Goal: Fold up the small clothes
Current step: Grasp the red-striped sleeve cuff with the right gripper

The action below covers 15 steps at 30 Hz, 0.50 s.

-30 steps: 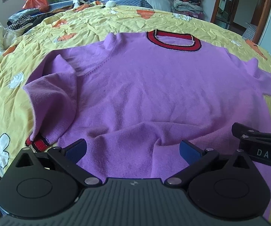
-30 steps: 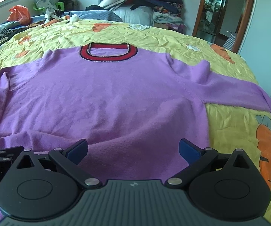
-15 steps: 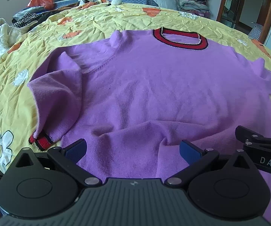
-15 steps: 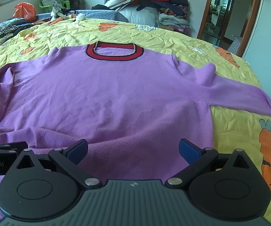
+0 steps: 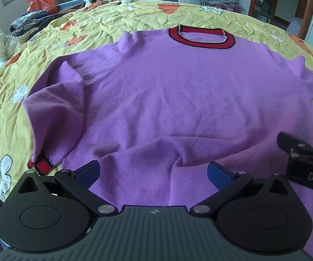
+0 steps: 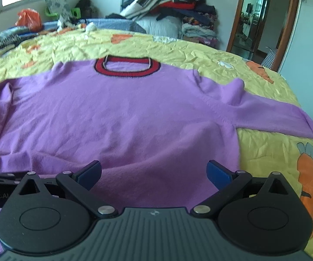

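A purple sweater [image 5: 178, 100] [image 6: 123, 117] with a red and black collar [image 5: 200, 38] [image 6: 127, 66] lies face up on a yellow bedspread [image 5: 4, 108]. Its left sleeve [image 5: 56, 117] is folded back toward the hem, red cuff [image 5: 40, 165] showing. The right sleeve [image 6: 276, 117] stretches out to the bed's right side. My left gripper [image 5: 153, 171] is open over the hem's left half, nothing between its blue pads. My right gripper [image 6: 154, 170] is open over the hem's right half. Each gripper shows at the edge of the other's view.
The bedspread [image 6: 276, 152] has carrot and flower prints. A pile of folded clothes [image 6: 174, 15] sits behind the bed. An orange bag [image 6: 28, 19] and loose clothing [image 5: 30, 24] lie at the far left. A doorway [image 6: 261, 21] is at the right.
Both grippers have pulled back and risen a little from the sweater; the collar looks farther away. Jaws stay wide apart. The sweater has not moved.
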Motion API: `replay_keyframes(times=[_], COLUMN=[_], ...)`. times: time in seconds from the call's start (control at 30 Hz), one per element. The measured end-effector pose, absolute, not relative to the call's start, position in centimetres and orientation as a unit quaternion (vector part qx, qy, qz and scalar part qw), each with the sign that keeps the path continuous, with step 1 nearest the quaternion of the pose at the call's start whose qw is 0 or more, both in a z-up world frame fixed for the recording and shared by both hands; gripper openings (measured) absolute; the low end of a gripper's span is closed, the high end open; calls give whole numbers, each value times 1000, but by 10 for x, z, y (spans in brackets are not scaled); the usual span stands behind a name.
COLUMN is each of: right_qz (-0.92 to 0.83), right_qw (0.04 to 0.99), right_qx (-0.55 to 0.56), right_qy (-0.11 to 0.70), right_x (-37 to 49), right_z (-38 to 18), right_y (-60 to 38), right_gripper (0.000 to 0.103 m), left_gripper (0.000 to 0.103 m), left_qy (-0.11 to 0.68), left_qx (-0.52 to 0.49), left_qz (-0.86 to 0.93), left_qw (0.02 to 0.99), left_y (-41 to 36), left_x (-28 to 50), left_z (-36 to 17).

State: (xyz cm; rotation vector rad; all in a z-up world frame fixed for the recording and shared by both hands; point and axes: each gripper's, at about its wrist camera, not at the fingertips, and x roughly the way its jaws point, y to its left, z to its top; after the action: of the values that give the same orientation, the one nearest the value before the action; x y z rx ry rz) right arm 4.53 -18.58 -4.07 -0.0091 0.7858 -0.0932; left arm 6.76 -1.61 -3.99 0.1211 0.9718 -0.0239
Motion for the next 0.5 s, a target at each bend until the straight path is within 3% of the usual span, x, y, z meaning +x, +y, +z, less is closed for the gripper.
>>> replay_keyframes(times=[0.23, 0.37, 0.5], right_qz=[-68, -114, -178], right_qw=[940, 940, 932], right_qx=[53, 69, 73], right_qy=[330, 314, 307], right_x=[42, 33, 25], right_z=[-46, -52, -55], right_y=[-249, -326, -412], right_gripper=[103, 103, 103], left_gripper=[103, 103, 103], left_qy=[450, 403, 418], left_qx=[49, 35, 0], left_qz=[-33, -73, -119], left_qw=[891, 912, 901], left_y=[-35, -48, -53], left_x=[78, 74, 84], left_z=[-40, -45, -62])
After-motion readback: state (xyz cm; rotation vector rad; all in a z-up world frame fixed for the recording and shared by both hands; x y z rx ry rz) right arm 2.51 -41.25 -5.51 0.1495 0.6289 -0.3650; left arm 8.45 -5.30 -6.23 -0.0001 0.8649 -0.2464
